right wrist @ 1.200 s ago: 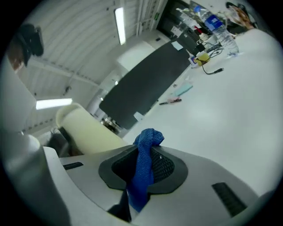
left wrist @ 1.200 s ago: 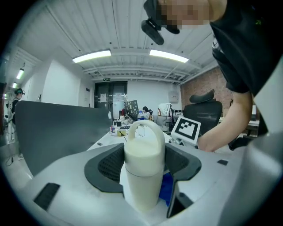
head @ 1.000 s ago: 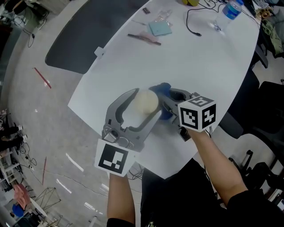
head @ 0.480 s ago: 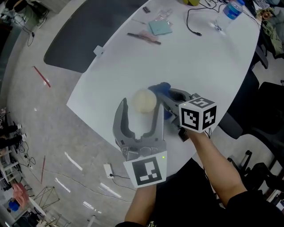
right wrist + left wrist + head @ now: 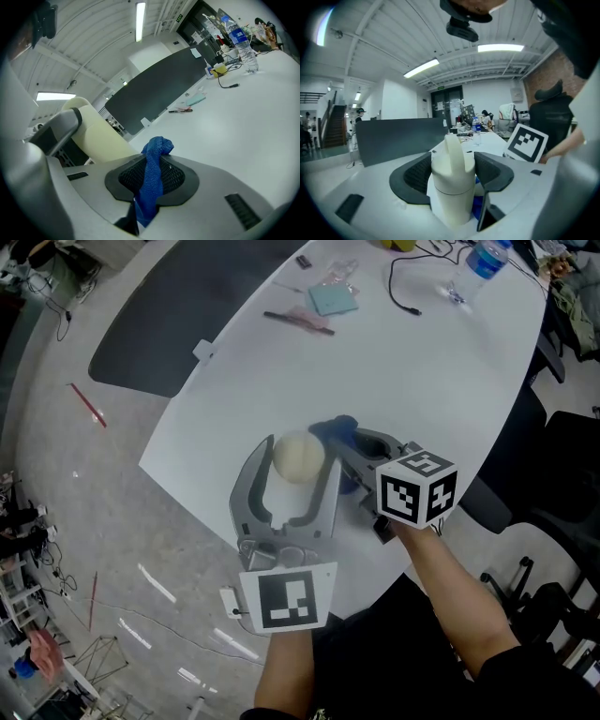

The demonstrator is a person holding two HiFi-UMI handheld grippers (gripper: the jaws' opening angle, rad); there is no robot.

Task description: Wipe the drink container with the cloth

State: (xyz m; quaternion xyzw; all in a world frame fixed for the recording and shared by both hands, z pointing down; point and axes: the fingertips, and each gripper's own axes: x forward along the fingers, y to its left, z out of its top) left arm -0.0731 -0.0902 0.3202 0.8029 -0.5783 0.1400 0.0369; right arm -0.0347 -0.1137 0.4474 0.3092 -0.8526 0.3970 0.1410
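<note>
A cream drink container (image 5: 298, 457) with a flip lid stands near the close edge of the white table (image 5: 422, 381). My left gripper (image 5: 298, 461) reaches it from below in the head view. Its jaws have just been closing with the container (image 5: 452, 187) between them, and both dark pads touch its sides. My right gripper (image 5: 349, 454) comes in from the right, shut on a blue cloth (image 5: 339, 430). The cloth (image 5: 157, 147) sticks up out of the pads, right beside the container (image 5: 98, 136). Whether cloth and container touch is unclear.
At the table's far end lie a water bottle (image 5: 478, 263), a black cable (image 5: 408, 296), a teal pad (image 5: 336, 298) and a pink pen (image 5: 300, 320). A dark panel (image 5: 178, 315) is at the far left, a black chair (image 5: 562, 456) at the right.
The left gripper swung round from the lower left to straight below the container, loosened on the way, and now sits against its sides again. The right gripper and cloth stayed put.
</note>
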